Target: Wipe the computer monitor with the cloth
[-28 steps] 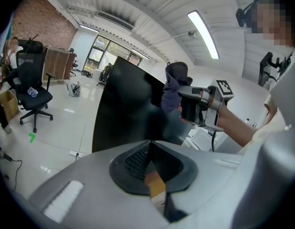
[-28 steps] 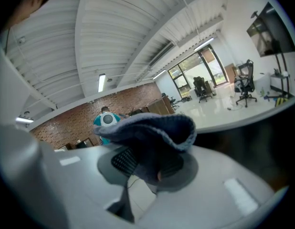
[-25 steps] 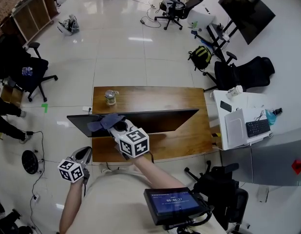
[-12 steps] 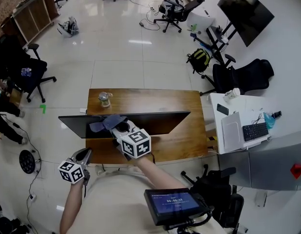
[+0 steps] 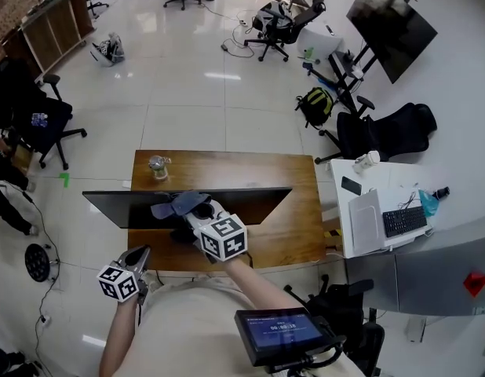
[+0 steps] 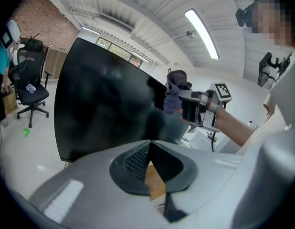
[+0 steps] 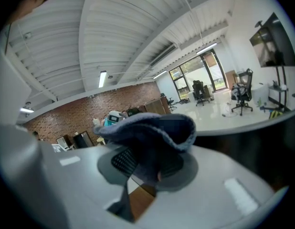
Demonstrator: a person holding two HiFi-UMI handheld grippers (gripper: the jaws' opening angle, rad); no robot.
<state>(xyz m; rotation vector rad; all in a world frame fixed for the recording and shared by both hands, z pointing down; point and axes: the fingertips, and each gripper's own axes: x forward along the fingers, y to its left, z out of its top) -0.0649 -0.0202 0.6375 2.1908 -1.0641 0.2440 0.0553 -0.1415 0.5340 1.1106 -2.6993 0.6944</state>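
Note:
The black monitor [image 5: 227,204] stands on a wooden desk [image 5: 227,169], and its dark screen [image 6: 100,104] fills the left gripper view. My right gripper [image 5: 192,209] is shut on a blue-grey cloth [image 5: 178,204] and holds it against the monitor's top edge, left of centre. In the right gripper view the cloth [image 7: 152,130] bunches over the jaws [image 7: 147,166]. The left gripper view also shows the cloth [image 6: 172,93] at the screen's right side. My left gripper [image 5: 137,255] hangs below the desk's front left corner, shut and empty [image 6: 148,163].
A glass jar [image 5: 157,166] sits at the desk's far left corner. A white side desk [image 5: 360,218] with a laptop and keyboard stands to the right. Office chairs [image 5: 384,132] and a backpack [image 5: 313,104] lie beyond. A tablet [image 5: 283,333] sits at my chest.
My right gripper has slid the cloth to the right along the monitor's top edge. My left gripper has stayed shut, low at the left.

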